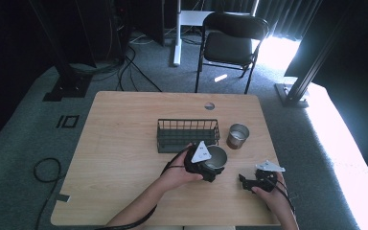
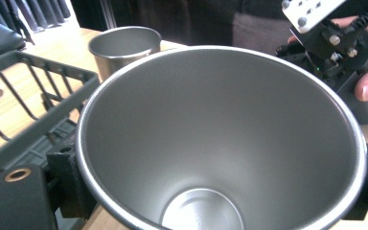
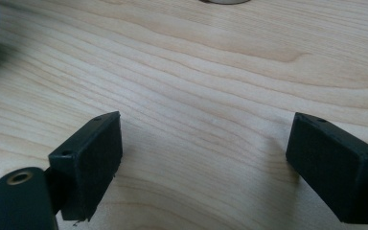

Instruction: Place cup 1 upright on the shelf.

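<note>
Both grippers are black: the left gripper (image 1: 210, 165) carries a grey three-cornered plate and a black cable, the right gripper (image 3: 203, 167) blocky jaws with small screw holes.

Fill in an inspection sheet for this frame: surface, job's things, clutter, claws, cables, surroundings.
Surface: light wooden table, round cable hole near the far edge.
Job's things: large shiny steel cup held in the left claw, tilted, inside looks empty; smaller steel cup upright right of a dark wire basket.
Clutter: nothing seen.
Claws: left claw shut on the large cup beside the basket; right claw open, jaws wide apart over bare wood, holding nothing.
Cables: black cable trailing along the left forearm; more cables on the floor.
Surroundings: black folding chair beyond the table, grey carpet, dark curtains.
</note>
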`<state>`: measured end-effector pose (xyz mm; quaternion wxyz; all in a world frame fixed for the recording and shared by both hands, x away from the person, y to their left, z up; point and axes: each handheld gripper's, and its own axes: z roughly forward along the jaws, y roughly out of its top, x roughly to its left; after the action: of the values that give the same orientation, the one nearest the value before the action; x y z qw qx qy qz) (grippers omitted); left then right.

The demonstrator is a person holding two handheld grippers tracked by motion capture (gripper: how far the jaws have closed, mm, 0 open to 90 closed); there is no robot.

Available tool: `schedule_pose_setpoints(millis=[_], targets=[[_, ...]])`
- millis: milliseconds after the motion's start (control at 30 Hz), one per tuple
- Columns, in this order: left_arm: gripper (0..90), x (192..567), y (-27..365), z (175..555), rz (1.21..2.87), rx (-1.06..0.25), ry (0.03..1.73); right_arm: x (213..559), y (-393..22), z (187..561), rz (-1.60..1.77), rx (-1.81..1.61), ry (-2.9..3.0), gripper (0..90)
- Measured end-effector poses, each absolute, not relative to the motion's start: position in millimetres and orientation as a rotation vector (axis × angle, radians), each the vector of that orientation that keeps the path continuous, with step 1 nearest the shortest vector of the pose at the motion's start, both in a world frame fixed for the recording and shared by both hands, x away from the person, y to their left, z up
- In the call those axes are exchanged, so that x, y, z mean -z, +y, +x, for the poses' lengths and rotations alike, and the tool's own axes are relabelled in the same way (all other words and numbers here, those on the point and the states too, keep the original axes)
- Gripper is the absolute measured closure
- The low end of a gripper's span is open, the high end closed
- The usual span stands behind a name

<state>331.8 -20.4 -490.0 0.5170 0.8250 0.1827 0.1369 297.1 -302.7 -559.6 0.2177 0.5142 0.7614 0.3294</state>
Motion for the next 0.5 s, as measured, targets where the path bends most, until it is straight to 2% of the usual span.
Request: schedule_pose_setpoints(millis=[500], targets=[[13.7, 461, -4, 336, 1.914, -0.391, 0.482, 560, -303, 297, 1.423, -0.912, 2.109, 11.9]])
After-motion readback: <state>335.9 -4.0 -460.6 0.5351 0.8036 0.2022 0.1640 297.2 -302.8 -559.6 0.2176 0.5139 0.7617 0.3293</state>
